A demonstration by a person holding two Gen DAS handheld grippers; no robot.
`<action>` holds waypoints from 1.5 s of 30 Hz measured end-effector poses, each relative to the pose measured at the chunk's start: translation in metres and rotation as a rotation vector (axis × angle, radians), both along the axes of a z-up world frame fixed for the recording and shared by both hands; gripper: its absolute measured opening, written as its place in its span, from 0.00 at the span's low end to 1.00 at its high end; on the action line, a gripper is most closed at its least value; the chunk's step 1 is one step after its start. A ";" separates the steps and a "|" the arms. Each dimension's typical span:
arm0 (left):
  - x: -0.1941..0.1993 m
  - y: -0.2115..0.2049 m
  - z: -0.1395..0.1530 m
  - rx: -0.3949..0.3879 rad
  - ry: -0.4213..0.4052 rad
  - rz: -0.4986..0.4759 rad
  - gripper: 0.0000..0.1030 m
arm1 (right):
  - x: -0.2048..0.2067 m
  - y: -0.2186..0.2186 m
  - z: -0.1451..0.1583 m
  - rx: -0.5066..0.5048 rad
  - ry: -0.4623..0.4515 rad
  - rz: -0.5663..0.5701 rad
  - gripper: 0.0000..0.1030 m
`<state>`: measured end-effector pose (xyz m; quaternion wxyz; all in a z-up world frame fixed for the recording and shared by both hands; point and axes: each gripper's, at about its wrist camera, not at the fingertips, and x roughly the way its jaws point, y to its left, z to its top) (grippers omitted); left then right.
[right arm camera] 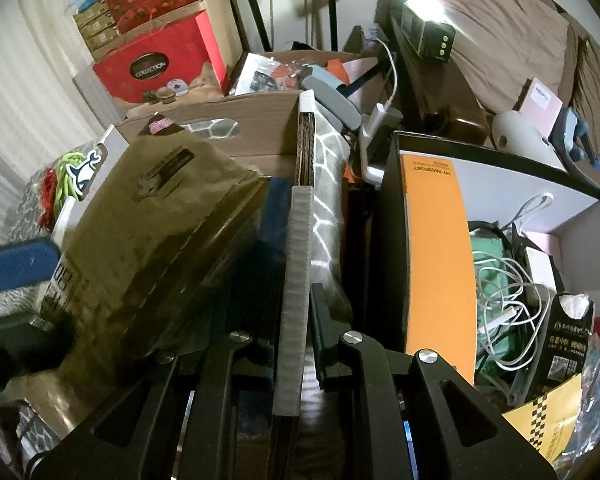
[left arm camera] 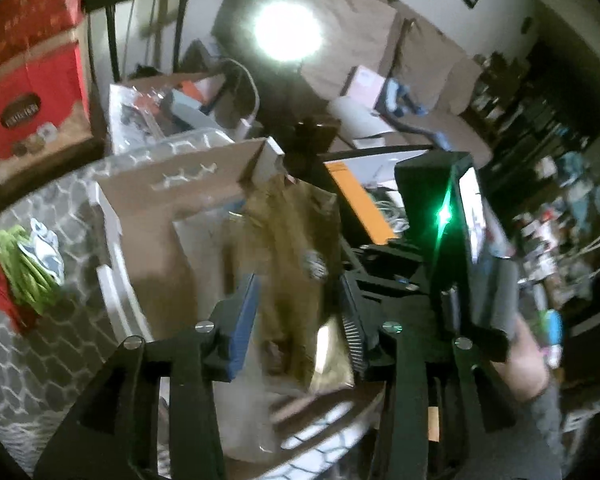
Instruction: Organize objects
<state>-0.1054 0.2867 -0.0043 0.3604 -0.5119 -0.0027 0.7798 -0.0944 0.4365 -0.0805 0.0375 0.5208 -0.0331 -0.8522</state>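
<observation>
Your left hand-held gripper [left arm camera: 296,312] is partly open w/ a brown paper bag [left arm camera: 288,248] between its blue pads; frame is blurred, so can't tell if the pads actually touch it. The bag stands in the cardboard box [left arm camera: 160,216], leaning toward the box's left side in the right wrist view. Something clear, prob. plastic wrap, sits at the bag's base, too blurred to name.

Your right hand-held gripper [right arm camera: 296,320] is nearly closed, pinching the box's right wall [right arm camera: 298,240] from above, pads on either side of the corrugated edge.

Just right of that box is a black-rimmed bin [right arm camera: 500,168] w/ white inside. In it: an orange booklet [right arm camera: 436,260] standing against the left wall, a tangle of white cables [right arm camera: 512,300] over something green, a small black packet [right arm camera: 568,336] and a yellow checkered item [right arm camera: 544,424].

Behind, another cardboard box [right arm camera: 292,80] holds mixed small stuff, incl. a grey-blue handle-shaped thing. Red gift boxes [right arm camera: 160,60] are stacked at back left. A green and red bundle w/ a whale tag [right arm camera: 82,172] lies left of the main box on the grey patterned sheet
</observation>
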 end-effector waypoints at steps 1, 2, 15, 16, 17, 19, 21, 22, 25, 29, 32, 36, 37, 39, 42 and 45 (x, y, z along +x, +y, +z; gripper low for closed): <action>-0.001 -0.004 0.001 0.013 -0.011 0.003 0.41 | 0.001 0.002 0.000 -0.008 0.001 -0.002 0.13; -0.002 -0.009 0.003 0.026 -0.017 0.006 0.44 | 0.002 0.002 0.000 -0.014 0.000 -0.004 0.13; -0.020 -0.051 0.003 0.017 -0.027 0.069 0.50 | 0.007 0.002 0.007 -0.012 -0.011 -0.009 0.13; -0.020 -0.049 -0.002 0.007 -0.033 0.068 0.50 | 0.007 0.002 0.007 -0.010 -0.012 -0.010 0.13; -0.020 -0.046 -0.005 -0.003 -0.036 0.064 0.50 | 0.007 0.002 0.008 -0.003 -0.014 -0.014 0.13; -0.018 -0.044 -0.010 -0.015 -0.039 0.060 0.50 | 0.010 0.003 0.010 0.016 -0.013 -0.021 0.19; -0.016 -0.045 -0.011 -0.021 -0.032 0.061 0.50 | 0.013 0.005 0.015 0.034 -0.007 -0.032 0.27; -0.015 -0.046 -0.011 -0.025 -0.026 0.065 0.50 | 0.016 0.007 0.019 0.043 0.000 -0.041 0.33; -0.012 -0.051 -0.008 -0.031 -0.010 0.078 0.50 | 0.023 0.013 0.030 0.035 0.015 -0.055 0.37; -0.012 -0.059 -0.003 -0.039 0.007 0.095 0.50 | 0.033 0.014 0.046 0.053 0.047 -0.078 0.37; -0.013 -0.060 -0.002 -0.046 0.013 0.099 0.50 | 0.039 0.014 0.059 0.073 0.079 -0.085 0.38; -0.012 -0.061 -0.004 -0.062 0.018 0.106 0.50 | 0.042 0.015 0.072 0.032 0.096 -0.102 0.38; -0.012 -0.061 -0.005 -0.067 0.021 0.108 0.50 | 0.043 0.015 0.074 0.016 0.098 -0.109 0.40; -0.011 -0.062 -0.005 -0.070 0.023 0.111 0.50 | 0.045 0.013 0.078 -0.037 0.103 -0.109 0.44; -0.009 -0.065 -0.006 -0.078 0.032 0.119 0.51 | 0.045 0.006 0.084 -0.114 0.108 -0.105 0.58; -0.008 -0.069 -0.005 -0.079 0.040 0.123 0.53 | 0.042 -0.005 0.087 -0.144 0.102 -0.090 0.59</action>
